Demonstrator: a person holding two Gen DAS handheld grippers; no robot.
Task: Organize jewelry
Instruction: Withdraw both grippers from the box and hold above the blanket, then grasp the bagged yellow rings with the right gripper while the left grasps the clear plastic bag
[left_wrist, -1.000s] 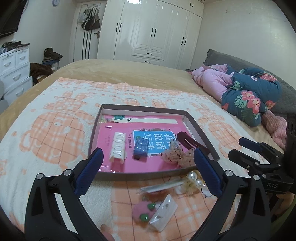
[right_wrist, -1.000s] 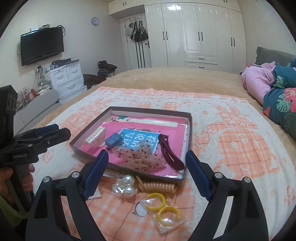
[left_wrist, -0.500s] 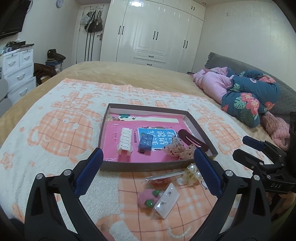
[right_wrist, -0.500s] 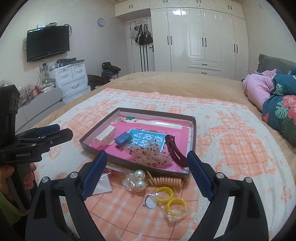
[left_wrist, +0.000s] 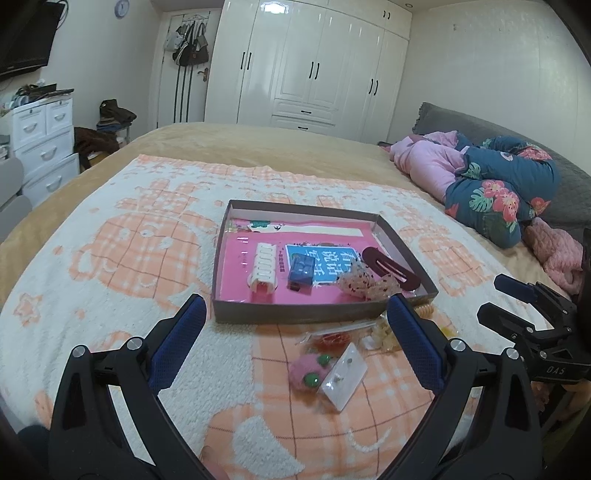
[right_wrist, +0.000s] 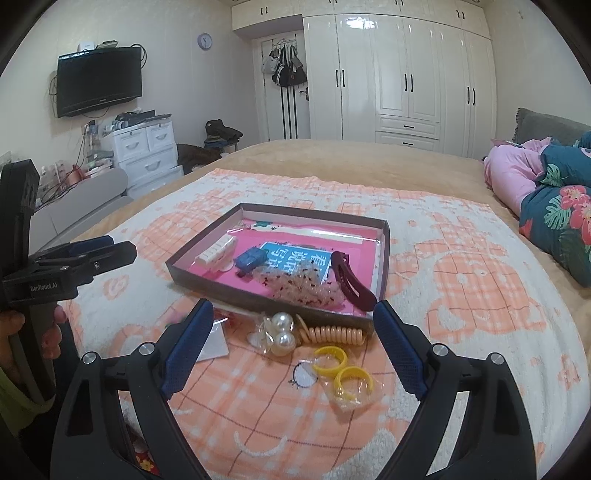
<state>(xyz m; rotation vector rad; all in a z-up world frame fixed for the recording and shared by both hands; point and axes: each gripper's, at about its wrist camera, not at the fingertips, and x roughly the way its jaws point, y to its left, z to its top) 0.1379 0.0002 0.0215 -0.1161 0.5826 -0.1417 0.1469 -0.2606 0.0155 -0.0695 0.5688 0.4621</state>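
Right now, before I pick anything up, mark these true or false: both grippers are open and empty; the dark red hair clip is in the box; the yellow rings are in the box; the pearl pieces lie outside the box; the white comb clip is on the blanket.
1. Left gripper and right gripper are open and empty: true.
2. The dark red hair clip is in the box: true.
3. The yellow rings are in the box: false, they lie bagged on the blanket.
4. The pearl pieces lie outside the box: true.
5. The white comb clip is on the blanket: false, it is in the box.
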